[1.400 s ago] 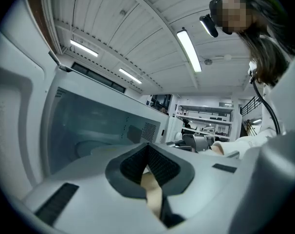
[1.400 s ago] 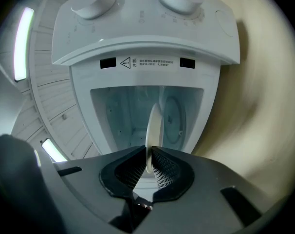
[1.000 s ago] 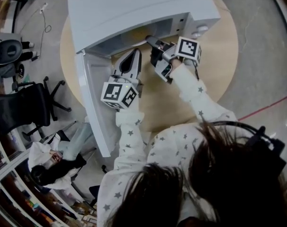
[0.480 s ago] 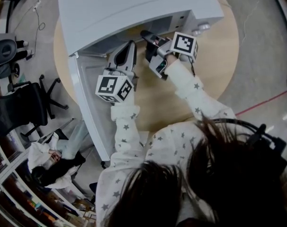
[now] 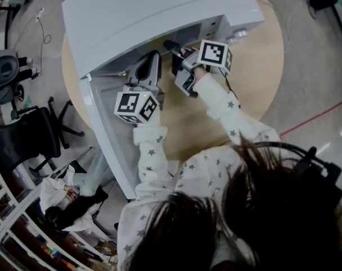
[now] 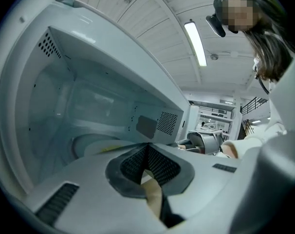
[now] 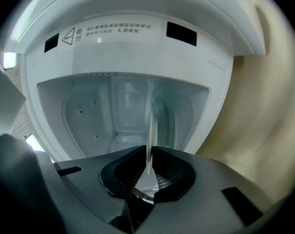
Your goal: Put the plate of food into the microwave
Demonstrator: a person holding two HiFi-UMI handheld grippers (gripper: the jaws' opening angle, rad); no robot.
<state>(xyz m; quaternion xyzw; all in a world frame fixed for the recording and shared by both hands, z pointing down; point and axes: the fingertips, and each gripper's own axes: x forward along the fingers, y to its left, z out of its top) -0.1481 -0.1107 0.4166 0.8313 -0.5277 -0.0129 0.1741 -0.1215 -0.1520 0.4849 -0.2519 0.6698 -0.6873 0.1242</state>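
The white microwave (image 5: pixel 154 10) stands on a round wooden table (image 5: pixel 255 66) with its door (image 5: pixel 106 134) swung open to the left. My right gripper (image 5: pixel 170 45) is at the mouth of the cavity, shut on the rim of a thin white plate (image 7: pixel 150 126), which I see edge-on reaching into the cavity (image 7: pixel 123 111). In the left gripper view a pale disc with a yellow strip (image 6: pixel 96 145) lies on the cavity floor. The left gripper (image 5: pixel 154 58) hovers beside the right one over the door hinge side, its pads (image 6: pixel 157 165) together with nothing between them. The microwave's top hides the plate in the head view.
The control knobs (image 5: pixel 237 35) are on the microwave's right end. Black office chairs (image 5: pixel 24 134) stand on the floor to the left, a person (image 5: pixel 64 193) is low at the bottom left, and a red cable (image 5: pixel 312 117) runs across the floor at right.
Both grippers have moved forward and a little left toward the microwave opening. The right one has carried the plate deeper under the microwave's top edge.
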